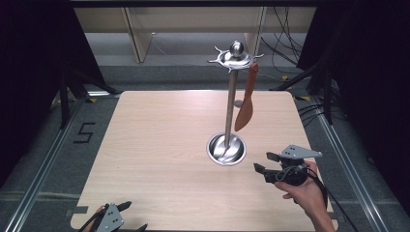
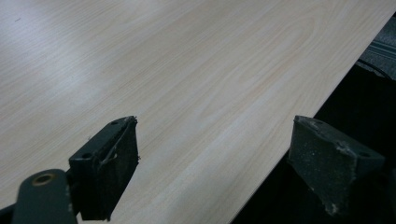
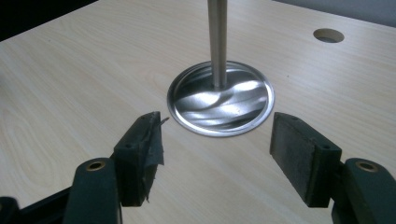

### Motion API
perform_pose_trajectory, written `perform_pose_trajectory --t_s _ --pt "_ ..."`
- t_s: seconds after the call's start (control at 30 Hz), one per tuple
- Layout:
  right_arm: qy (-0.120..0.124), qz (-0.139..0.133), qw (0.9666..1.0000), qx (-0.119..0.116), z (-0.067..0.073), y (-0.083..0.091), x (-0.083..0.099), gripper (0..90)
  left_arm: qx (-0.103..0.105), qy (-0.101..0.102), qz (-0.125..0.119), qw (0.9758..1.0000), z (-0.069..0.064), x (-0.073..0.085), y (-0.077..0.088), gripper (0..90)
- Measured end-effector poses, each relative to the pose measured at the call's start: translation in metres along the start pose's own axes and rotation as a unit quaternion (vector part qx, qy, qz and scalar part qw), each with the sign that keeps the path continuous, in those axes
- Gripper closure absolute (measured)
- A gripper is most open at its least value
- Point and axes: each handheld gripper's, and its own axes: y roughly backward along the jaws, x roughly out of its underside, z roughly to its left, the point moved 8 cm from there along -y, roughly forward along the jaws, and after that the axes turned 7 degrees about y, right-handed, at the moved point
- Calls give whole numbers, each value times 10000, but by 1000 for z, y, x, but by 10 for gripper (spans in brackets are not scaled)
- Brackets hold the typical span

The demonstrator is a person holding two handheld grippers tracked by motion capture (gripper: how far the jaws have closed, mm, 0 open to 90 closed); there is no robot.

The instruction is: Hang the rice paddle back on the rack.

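Table edge (image 1: 193, 215) cuts off left tool (image 1: 126, 216).

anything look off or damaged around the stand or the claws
Mostly tidy: the metal utensil stand is upright on the table, and the orange spatula hangs from its top ring. One small flaw: in the right gripper view the pad of the right claw is frayed and peeling at its edge.

Utensil stand (image 1: 230, 104) upright on the table (image 1: 159, 145) right of centre, spatula (image 1: 245, 104) hanging from its top hook on the right side, right gripper (image 1: 263, 162) just right of the stand's base, left gripper (image 1: 133, 215) at the near left edge.
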Motion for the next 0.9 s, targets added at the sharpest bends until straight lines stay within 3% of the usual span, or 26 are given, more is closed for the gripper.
perform_pose_trajectory --t_s 0.13,0.23,0.4,0.43,0.5,0.53,0.57,0.63,0.73,0.87,0.9 --pt "34 35 10000 8 3 -1 3 351 0 51 -30 10000 -1 0 -1 153" --pt "-78 169 9998 -52 6 -2 8 348 -8 28 -36 10000 -1 0 -1 152" --pt "-122 121 9999 -19 6 -3 11 337 -2 28 -27 10000 0 0 -1 152" --pt "-118 163 9998 -41 6 -2 12 334 17 122 -67 9999 -2 0 -2 152" --pt "-11 116 9999 -11 5 -3 14 332 17 110 -70 9999 -2 0 -2 152" --pt "-123 193 9997 -68 7 -3 16 330 17 110 -70 9999 -2 0 -2 152" --pt "-19 145 9999 -51 5 -4 16 329 7 151 -17 9999 -3 1 -2 152" --pt "-106 230 9996 -82 9 -4 19 325 23 193 -4 9998 -3 1 -1 152" --pt "20 235 9997 -34 7 -5 21 321 24 184 -10 9998 -3 1 -1 152" --pt "-29 259 9996 -81 9 -5 24 319 25 185 -4 9998 -3 2 -1 152" --pt "-149 237 9996 -100 11 -6 25 318 22 181 -4 9998 -3 2 -1 152"
